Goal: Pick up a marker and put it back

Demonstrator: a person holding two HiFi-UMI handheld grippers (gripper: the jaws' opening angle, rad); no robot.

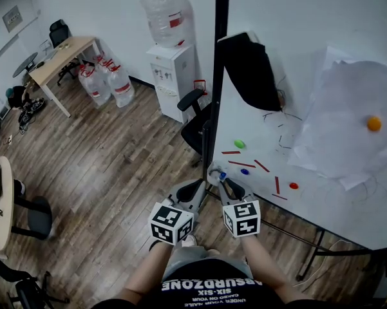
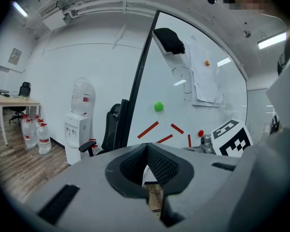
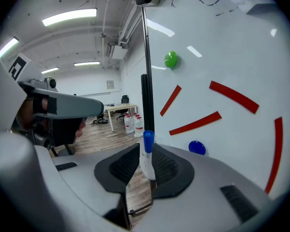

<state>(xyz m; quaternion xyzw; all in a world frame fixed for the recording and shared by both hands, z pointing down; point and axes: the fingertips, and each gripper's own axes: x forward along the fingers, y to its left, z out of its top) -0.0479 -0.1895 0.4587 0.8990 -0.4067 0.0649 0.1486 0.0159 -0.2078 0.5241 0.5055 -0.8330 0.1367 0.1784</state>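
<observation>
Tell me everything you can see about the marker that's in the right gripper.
The marker is a slim, white, plastic-looking barrel with a blue cap on its upper end. It stands roughly upright between the dark ribbed pads of the right hand-held gripper, which is closed on the barrel, and the cap pokes above the jaws. It sits close in front of the whiteboard, not visibly touching it.
</observation>
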